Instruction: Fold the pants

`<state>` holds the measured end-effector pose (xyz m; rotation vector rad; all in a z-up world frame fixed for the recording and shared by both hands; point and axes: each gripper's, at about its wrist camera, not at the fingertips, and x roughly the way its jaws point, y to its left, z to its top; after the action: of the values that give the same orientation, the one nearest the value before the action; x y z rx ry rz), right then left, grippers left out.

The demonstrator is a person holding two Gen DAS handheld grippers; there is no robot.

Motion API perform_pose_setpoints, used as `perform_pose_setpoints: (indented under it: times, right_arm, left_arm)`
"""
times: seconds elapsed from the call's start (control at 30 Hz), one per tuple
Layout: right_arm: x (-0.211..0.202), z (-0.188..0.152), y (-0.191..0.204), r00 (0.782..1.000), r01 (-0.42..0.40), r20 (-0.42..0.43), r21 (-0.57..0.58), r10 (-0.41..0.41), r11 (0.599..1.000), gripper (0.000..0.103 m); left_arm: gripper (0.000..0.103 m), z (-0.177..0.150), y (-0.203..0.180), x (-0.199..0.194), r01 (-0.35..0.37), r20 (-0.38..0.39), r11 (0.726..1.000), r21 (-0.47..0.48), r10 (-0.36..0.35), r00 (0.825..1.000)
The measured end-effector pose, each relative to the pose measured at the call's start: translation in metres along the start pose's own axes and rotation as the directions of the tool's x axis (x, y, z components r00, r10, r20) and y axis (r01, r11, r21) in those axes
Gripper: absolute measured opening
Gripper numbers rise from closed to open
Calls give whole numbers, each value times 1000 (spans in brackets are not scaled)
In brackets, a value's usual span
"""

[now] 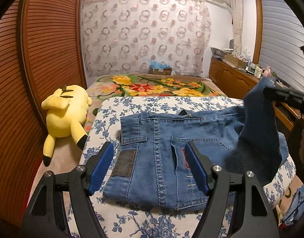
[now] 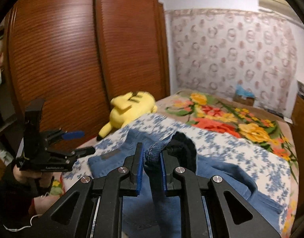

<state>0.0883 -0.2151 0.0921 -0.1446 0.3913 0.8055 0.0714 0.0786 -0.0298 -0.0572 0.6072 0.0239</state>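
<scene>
Your jeans [image 1: 171, 148] are lying waistband-left on the blue floral sheet [image 1: 152, 222] covering the bed [image 1: 152, 87], already doubled leg over leg by the look of it. Your right hand-held gripper [image 2: 152, 164] is clamped down on the leg hem, with the denim bunched between the blue pads, and it's holding that end up off the sheet. So you're mid-fold, I'd say, bringing the leg ends toward the waist. Your left hand-held gripper [image 1: 150, 166] is spread wide and holding nothing, just hovering over the back-pocket area. For the next bit you'll probably want to lay the hem near the waistband without dragging the bottom layer. The yellow plush [image 1: 66, 117] is well clear of it.
</scene>
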Motion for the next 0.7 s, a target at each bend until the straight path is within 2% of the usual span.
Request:
perform_pose_setpoints:
  times: [0.13, 0.2, 0.27, 0.5, 0.6, 0.7]
  right_arm:
    - [22, -3, -6, 997, 25, -68, -2, -25, 1000, 28]
    - [25, 1, -12, 996, 41, -78, 7, -41, 999, 32]
    - [22, 3, -18, 995, 65, -77, 22, -63, 998, 39]
    - [15, -19, -35, 982, 157, -111, 61, -150, 986, 44]
    - [9, -30, -27, 972, 198, -145, 70, -186, 978, 51]
    - [9, -40, -26, 967, 208, -172, 105, -188, 972, 55]
  left_arm:
    - [75, -1, 0, 4, 7, -10, 1000, -2, -7, 1000]
    - [75, -2, -2, 6, 16, -16, 1000, 1, -16, 1000]
    - [75, -4, -6, 9, 27, -21, 1000, 6, -26, 999]
    - [75, -6, -27, 28, 97, -57, 995, 31, -95, 994]
    - [75, -6, -38, 40, 143, -77, 989, 42, -140, 987]
    - [74, -4, -52, 52, 184, -91, 981, 66, -178, 980]
